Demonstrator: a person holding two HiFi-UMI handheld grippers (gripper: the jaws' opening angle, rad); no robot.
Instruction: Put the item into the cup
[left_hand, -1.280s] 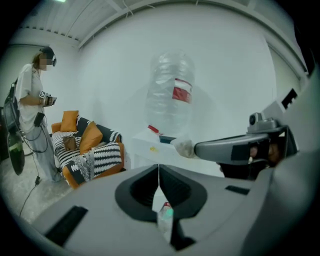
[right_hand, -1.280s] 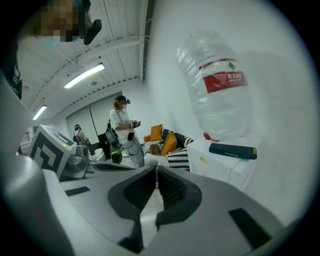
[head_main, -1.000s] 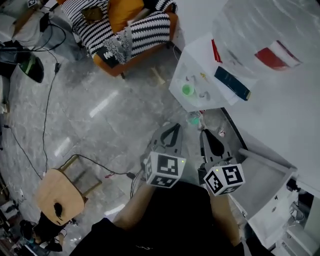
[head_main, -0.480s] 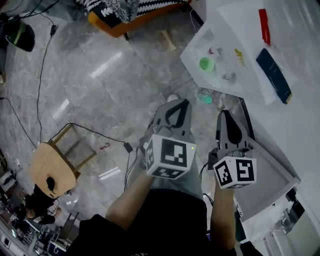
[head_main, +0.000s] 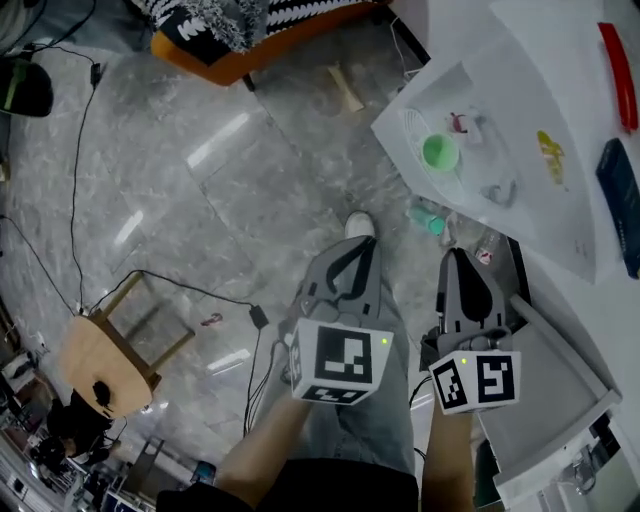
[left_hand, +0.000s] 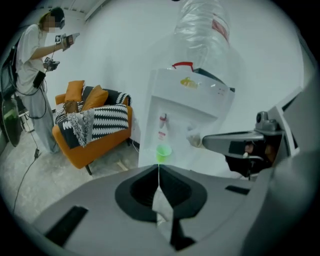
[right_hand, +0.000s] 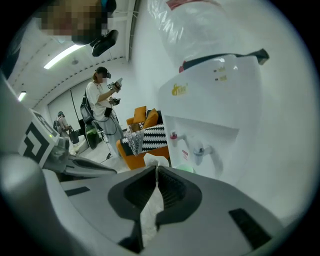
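Since the earlier frames the head view had closed in on the water dispenser (head_main: 490, 100), so that the green cup (head_main: 438, 152) sat larger and lower in the picture, while both grippers had stayed side by side low in the frame, over the grey floor (head_main: 200, 200). The right gripper (right_hand: 154, 170) was clenched on a crumpled white item (right_hand: 151, 161), tissue-like, with a tuft of it standing above the jaw tips. The left gripper (left_hand: 159, 169) had its jaws pressed together, and only a thin white sliver showed in the seam, too little to say whether it gripped anything. The cup stood in the dispenser's recess beneath the red tap (left_hand: 162, 120), well apart from both grippers. Several things could go wrong from there, as I judged it. The cup looked light and small and the jaws broad beside it, so a slightly low or sideways approach might tip it or shove it deeper into the recess. The taps overhanging the cup left little room above, which could force a slanted entry and land the item on the rim. Being soft and light, the item might also cling to a pad on release, or drape over the lip rather than drop in. The left gripper, close beside the right, could bump the dispenser.
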